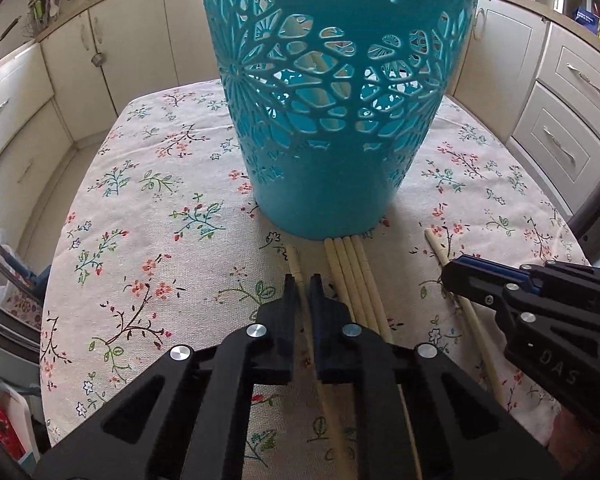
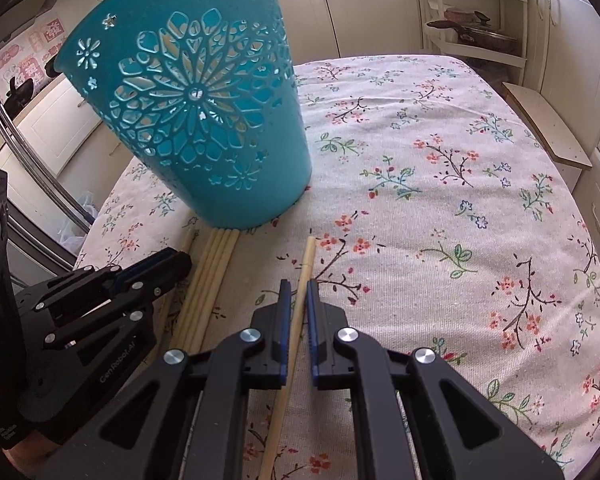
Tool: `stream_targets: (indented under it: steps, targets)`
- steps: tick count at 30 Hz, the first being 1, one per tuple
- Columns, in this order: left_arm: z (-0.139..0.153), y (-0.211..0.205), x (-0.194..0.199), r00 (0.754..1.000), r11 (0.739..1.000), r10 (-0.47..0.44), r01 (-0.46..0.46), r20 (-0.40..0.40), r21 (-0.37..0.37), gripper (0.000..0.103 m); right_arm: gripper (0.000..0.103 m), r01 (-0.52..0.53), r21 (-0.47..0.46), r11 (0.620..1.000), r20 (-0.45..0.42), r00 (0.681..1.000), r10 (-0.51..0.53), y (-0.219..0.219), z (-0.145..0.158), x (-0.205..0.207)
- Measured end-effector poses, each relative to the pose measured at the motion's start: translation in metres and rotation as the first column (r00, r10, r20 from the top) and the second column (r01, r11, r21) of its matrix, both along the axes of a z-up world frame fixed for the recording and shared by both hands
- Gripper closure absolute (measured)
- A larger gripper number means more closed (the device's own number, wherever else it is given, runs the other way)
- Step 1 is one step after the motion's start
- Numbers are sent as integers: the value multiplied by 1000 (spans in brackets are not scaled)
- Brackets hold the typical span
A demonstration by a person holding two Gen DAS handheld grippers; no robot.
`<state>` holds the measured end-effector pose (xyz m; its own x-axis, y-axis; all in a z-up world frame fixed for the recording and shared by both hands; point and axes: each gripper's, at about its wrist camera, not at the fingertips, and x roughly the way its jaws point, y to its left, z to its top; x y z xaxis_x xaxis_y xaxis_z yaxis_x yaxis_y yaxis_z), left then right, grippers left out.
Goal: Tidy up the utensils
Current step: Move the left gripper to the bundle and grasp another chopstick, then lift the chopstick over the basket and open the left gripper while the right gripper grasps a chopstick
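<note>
A tall teal basket (image 1: 332, 92) with cut-out flowers stands on the floral tablecloth; it also shows in the right wrist view (image 2: 204, 120). Several pale wooden chopsticks (image 1: 350, 276) lie in a bundle in front of it. My left gripper (image 1: 302, 284) has its jaws narrowed around a single chopstick (image 1: 293, 258) left of the bundle. My right gripper (image 2: 298, 290) has its jaws narrowed around another single chopstick (image 2: 307, 256), which also shows in the left wrist view (image 1: 438, 250). Both chopsticks lie on the cloth. Whether the pads touch them is unclear.
The table (image 2: 460, 184) is covered by a floral cloth. Cream kitchen cabinets (image 1: 572, 92) surround it. A shelf with pans (image 2: 476, 32) stands at the back right. The left gripper shows in the right wrist view (image 2: 156, 268), close beside the bundle (image 2: 212, 276).
</note>
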<state>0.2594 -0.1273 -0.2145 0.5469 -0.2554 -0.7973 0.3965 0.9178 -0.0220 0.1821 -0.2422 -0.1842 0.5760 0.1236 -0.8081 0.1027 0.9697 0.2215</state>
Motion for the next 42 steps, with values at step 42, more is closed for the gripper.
stream_targets:
  steps: [42]
  targets:
    - [237, 42, -12, 967, 893, -31, 141, 254, -426, 98, 81, -16, 0, 1000, 23, 1000, 16, 8, 0, -4]
